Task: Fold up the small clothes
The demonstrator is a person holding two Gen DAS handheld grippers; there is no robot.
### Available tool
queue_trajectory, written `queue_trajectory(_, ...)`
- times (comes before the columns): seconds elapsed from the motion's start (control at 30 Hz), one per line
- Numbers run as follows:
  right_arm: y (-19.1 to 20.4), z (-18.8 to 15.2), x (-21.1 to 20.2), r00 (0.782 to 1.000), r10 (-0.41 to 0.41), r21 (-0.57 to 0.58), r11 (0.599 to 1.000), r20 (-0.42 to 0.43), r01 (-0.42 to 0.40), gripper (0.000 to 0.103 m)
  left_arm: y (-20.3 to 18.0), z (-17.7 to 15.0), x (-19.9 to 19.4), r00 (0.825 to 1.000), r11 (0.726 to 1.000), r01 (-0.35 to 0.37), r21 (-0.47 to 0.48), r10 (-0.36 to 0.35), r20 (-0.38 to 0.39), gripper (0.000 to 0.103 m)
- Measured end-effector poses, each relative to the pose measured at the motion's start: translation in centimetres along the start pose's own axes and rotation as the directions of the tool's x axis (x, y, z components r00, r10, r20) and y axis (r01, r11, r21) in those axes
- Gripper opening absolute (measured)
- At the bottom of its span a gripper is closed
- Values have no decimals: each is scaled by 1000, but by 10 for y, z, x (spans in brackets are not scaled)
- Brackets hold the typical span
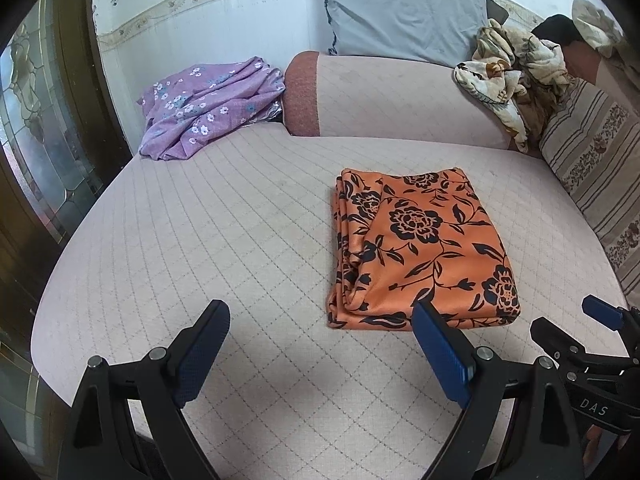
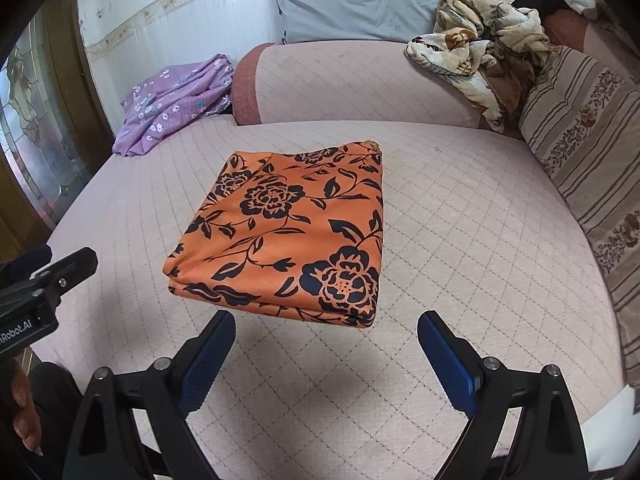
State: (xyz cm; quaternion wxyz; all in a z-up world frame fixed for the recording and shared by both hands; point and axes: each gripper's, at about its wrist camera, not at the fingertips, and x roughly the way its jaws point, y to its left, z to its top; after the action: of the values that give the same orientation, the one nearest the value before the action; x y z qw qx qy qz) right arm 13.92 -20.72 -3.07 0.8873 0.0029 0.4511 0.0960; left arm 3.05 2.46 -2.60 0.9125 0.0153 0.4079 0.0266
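So the orange garment (image 2: pixel 280 232) with the big dark-blue flower and vine print is sitting folded into a neat rectangle, layers stacked, in the middle of the pink quilted cushion (image 2: pixel 460 240). Both the left gripper (image 1: pixel 320 344) and right gripper (image 2: pixel 326 354) are hovering just short of it, jaws gaping wide, holding nothing. A purple floral cloth (image 1: pixel 204 108) is lying well apart in the far corner.

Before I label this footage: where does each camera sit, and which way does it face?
Left wrist: on the left claw, facing the sofa's back; folded orange floral garment ahead-right; right claw at right edge.
Right wrist: on the right claw, garment ahead-left; left claw at left edge.
Shared: garment, purple floral cloth, grey pillow.
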Motion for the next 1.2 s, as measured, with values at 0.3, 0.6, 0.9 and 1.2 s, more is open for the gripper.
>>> queue_trajectory(0.3,2,6,1,1000,-25,-16,1000,5,25,94,-2,2,7,999,999,-33,-4,33,-22,92)
queue_trajectory(0.6,1,8,5,999,-36,-24,999,-2,36,94,-9,7,10,1000,1000,6,-12,-6,-26,92)
queue_trajectory(0.9,0,12,9,999,-44,-24,999,-2,44,94,-19,11,7,999,999,44,8,-44,6,92)
queue_trajectory(1.2,0,15,13,999,-49,-21,999,-4,48,94,-25,16,11,999,999,29,13,-30,16,92)
